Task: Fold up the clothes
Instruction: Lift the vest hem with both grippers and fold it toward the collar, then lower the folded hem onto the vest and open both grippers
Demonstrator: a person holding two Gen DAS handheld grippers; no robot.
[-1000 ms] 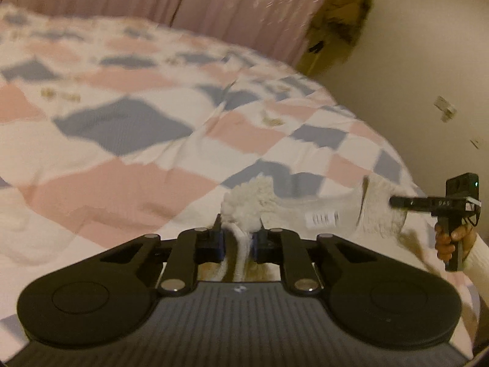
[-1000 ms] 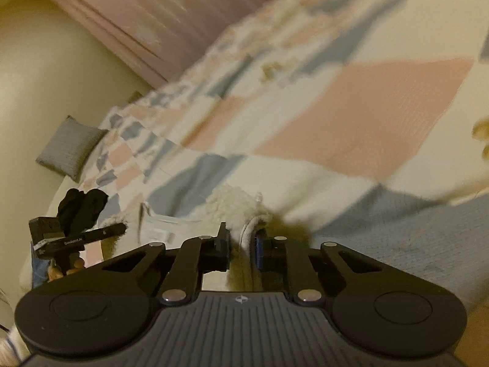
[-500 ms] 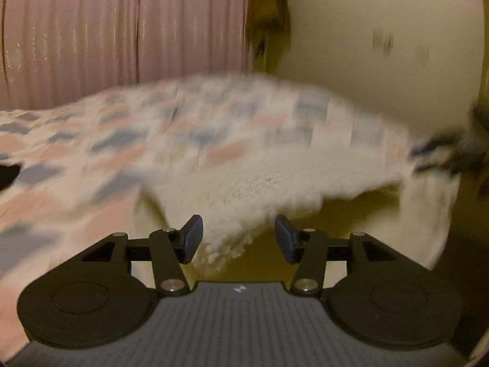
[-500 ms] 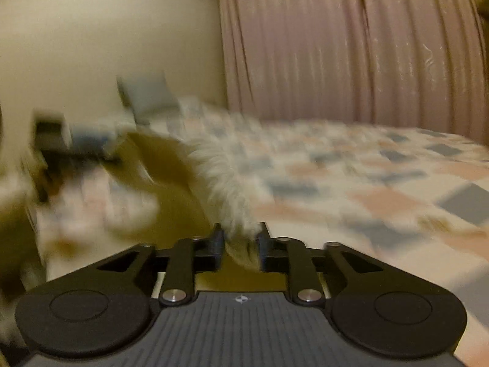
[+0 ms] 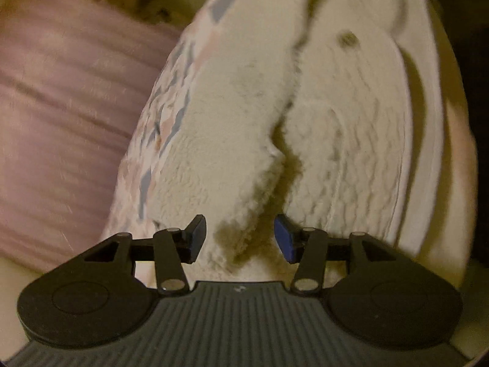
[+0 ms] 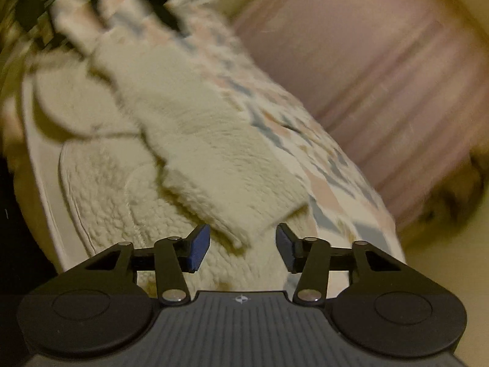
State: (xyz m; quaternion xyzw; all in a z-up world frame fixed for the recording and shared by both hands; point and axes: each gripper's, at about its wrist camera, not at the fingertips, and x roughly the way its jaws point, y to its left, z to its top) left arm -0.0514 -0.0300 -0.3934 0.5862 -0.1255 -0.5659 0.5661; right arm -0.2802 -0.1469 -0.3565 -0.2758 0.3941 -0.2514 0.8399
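Both views are tilted and somewhat blurred.

Left gripper: jaws stand apart, released. The blue pads press on nothing. The fleece garment lies directly beyond the fingertips, and its shaggy edge runs through the gap between the jaws without being pinched.

Right gripper: jaws apart and closing slightly. Their pads touch no cloth. A folded-over flap of the same fleece garment ends just ahead of the gap; its corner sits between the fingertips in the picture, but no grip is seen.

Garment: cream, woolly pile, resting on the bed. In the left view it shows two lobes meeting along a dark shadowed seam, with a small dark spot on the right-hand lobe. In the right view one layer lies over another, the lower layer edged by a stitched rim.

Bed: a quilt in pink, grey-blue and white patches shows beside the garment in both views. A plain pale band of the bedding borders the garment on the side away from the quilt pattern.

Surroundings: a pink pleated curtain fills the far side of each view. A dark blurred shape sits at the top left of the right view; it cannot be identified.
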